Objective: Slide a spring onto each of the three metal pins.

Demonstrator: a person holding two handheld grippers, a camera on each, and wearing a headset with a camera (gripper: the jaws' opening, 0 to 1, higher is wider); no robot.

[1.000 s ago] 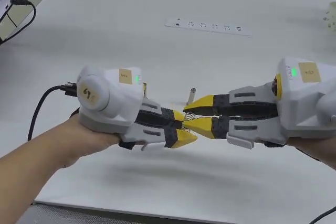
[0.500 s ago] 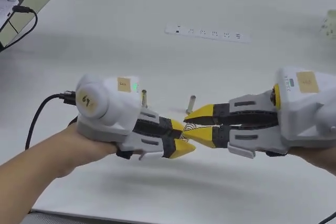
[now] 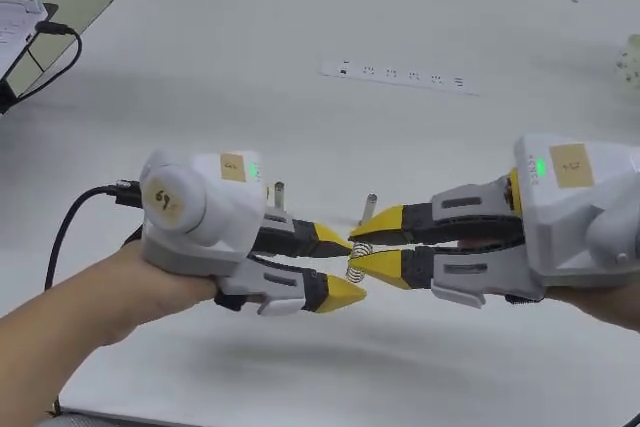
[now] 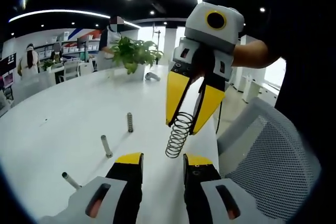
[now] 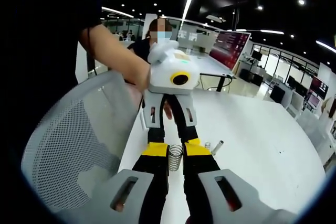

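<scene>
While the small coiled steel spring (image 4: pixel 177 136) hangs pinched at its top end btwn the yellow tips of the right gripper (image 3: pixel 354 247), it sits in mid-air over the white tabletop (image 3: pixel 470 367). Its free lower end dangles just off the left gripper (image 4: pixel 163 160), whose jaws stand apart w/ nothing in them, prob. leaving the spring to the right one alone. Three short upright metal pins (image 4: pixel 106 146) stand in a row just beyond. The farthest looks ribbed, maybe already sprung. Next move likely needs the coil lined up over a bare pin.

White grippers (image 3: pixel 352 267) (image 3: pixel 354 250), yellow-tipped black jaws.
</scene>
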